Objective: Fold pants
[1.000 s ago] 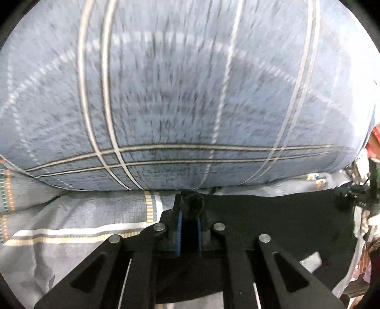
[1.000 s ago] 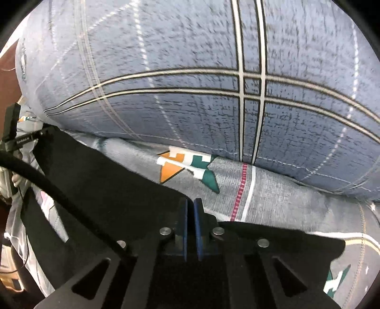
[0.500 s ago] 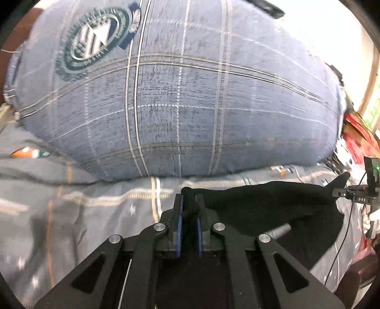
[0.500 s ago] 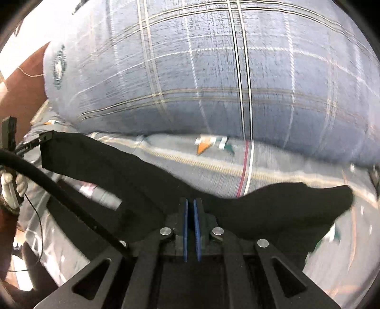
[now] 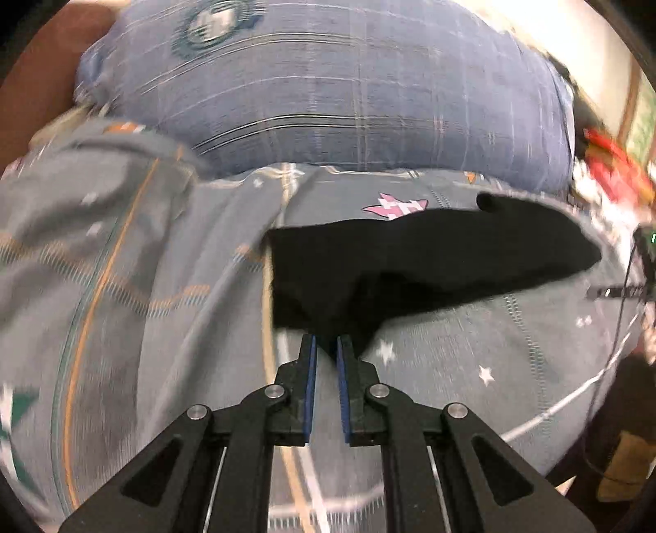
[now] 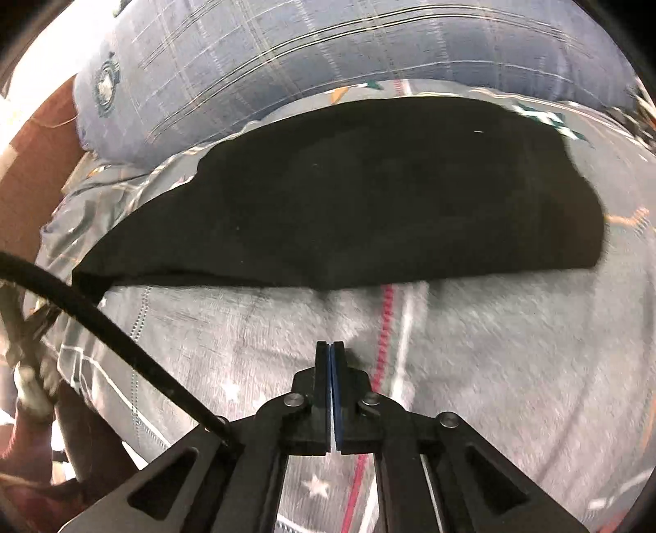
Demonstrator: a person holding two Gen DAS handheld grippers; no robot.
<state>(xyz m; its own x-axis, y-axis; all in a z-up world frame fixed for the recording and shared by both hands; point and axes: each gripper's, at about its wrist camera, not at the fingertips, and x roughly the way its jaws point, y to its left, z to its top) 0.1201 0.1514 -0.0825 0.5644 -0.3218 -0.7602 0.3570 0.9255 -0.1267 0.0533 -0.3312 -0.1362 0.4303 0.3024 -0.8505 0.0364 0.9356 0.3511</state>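
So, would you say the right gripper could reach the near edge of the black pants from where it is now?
Probably yes. The right gripper, jaws together and empty, points at the black pants, and only bare grey bedspread lies between them. It must open first.

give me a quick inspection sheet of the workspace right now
surface: grey patterned bedsheet, wrinkled, with stars and stripes
job's things: black pants lying folded on the sheet; one corner reaches the left gripper's fingertips
clutter: big blue plaid pillow behind the pants; red items at the far right, too blurred to name
grippers: left gripper slightly open at the pants' edge, grip unclear; right gripper shut, empty, short of the pants
cables: black cable running along the right gripper; thin wire at the left view's right edge
surroundings: brown headboard at left, pale wall behind
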